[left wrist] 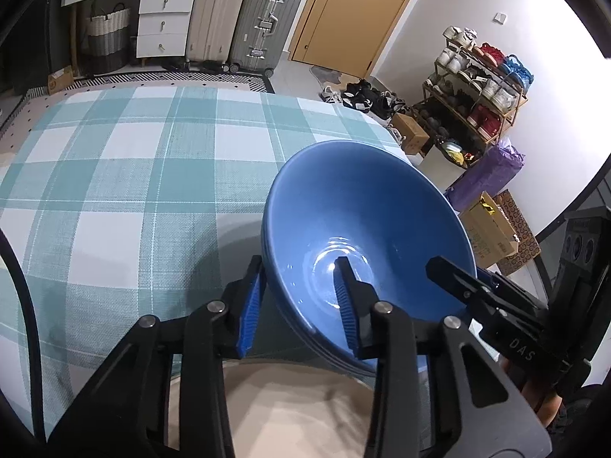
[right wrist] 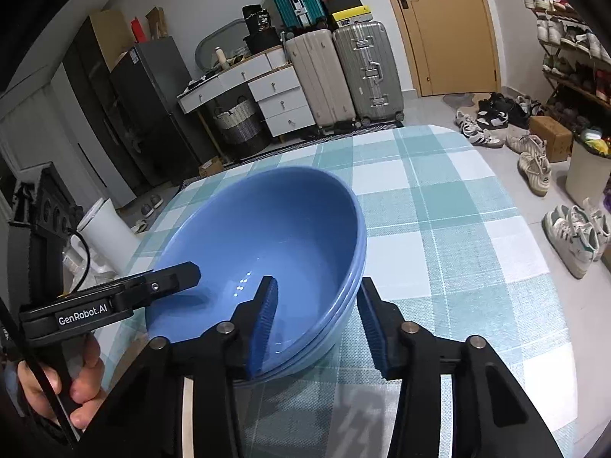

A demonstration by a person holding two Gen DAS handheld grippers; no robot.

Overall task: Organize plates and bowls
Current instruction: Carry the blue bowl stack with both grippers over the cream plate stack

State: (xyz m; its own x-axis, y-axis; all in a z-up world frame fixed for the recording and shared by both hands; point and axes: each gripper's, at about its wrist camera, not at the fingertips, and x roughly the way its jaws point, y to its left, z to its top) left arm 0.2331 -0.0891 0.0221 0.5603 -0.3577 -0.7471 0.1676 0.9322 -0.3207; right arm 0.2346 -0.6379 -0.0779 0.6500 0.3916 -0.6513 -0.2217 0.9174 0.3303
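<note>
A stack of blue bowls (left wrist: 366, 206) stands nested at the near edge of the checked table; it also shows in the right wrist view (right wrist: 267, 229). My left gripper (left wrist: 298, 305) is open and straddles the stack's left rim, one finger inside the top bowl and one outside. My right gripper (right wrist: 317, 324) is open and straddles the right rim the same way. Neither pair of pads presses on the rim. Each gripper shows in the other's view, at the bowl's far side.
The table wears a teal and white checked cloth (left wrist: 133, 175). Suitcases (right wrist: 343, 72), a white drawer unit (right wrist: 267, 87) and a wooden door (right wrist: 443, 23) stand behind. A shoe rack (left wrist: 477, 91), boxes and loose shoes (right wrist: 534, 168) lie on the floor to the right.
</note>
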